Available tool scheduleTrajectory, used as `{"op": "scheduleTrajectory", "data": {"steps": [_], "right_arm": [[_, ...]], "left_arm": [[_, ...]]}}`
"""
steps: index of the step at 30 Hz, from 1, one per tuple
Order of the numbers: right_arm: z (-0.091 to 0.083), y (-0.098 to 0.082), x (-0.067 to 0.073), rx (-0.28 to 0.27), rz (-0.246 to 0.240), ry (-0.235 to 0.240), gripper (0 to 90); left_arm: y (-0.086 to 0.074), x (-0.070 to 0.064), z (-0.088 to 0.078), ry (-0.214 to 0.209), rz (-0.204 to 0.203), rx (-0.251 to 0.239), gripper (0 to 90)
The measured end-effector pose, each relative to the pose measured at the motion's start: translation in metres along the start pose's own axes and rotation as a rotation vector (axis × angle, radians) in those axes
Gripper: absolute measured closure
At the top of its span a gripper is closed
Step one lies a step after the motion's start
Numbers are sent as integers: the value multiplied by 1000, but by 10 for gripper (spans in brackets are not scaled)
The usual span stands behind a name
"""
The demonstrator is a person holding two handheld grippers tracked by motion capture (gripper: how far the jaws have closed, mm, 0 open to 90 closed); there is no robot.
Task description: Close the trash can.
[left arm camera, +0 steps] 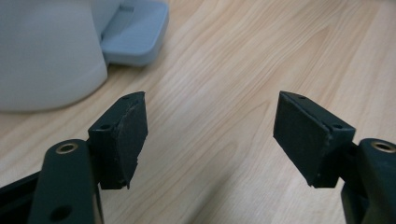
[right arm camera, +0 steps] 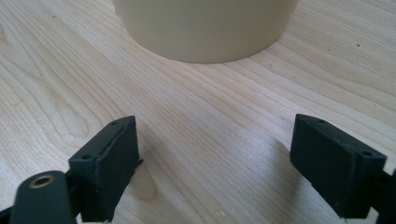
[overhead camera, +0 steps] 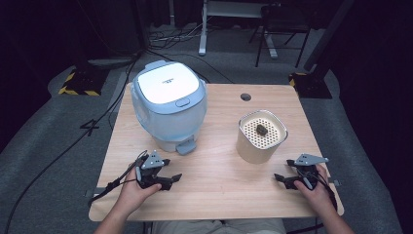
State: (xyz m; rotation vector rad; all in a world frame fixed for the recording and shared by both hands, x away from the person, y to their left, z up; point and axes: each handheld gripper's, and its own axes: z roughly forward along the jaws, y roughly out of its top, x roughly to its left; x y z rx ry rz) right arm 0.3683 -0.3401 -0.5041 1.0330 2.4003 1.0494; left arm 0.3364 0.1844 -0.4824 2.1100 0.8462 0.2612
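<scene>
A pale blue and white lidded appliance [overhead camera: 169,105] stands at the back left of the wooden table [overhead camera: 214,170]; its white body [left arm camera: 46,51] and blue front tab [left arm camera: 135,30] show in the left gripper view. A cream container [overhead camera: 260,136] with a perforated top and a small dark thing [overhead camera: 261,129] on it stands to the right. My left gripper [overhead camera: 174,179] rests low on the table in front of the appliance, open and empty [left arm camera: 210,135]. My right gripper [overhead camera: 278,178] lies near the front right, open and empty [right arm camera: 215,158], with the cream container's base [right arm camera: 205,28] just ahead.
The table has a cable hole [overhead camera: 246,96] at its back edge. Behind the table are a black and yellow floor base [overhead camera: 78,83], floor cables [overhead camera: 170,36] and desk and chair legs [overhead camera: 272,44]. Bare wood lies between the two grippers.
</scene>
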Motion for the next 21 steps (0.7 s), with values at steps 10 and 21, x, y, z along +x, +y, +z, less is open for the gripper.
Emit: {"op": "scheduleTrajectory", "data": {"steps": [10,21], "right_arm": [[0,0,0,0,0,0,158],[0,0,0,0,0,-1,158]], "left_arm": [[-12,-1,19,80,37,104,221],[-12,2,19,75,45,111,195]]}}
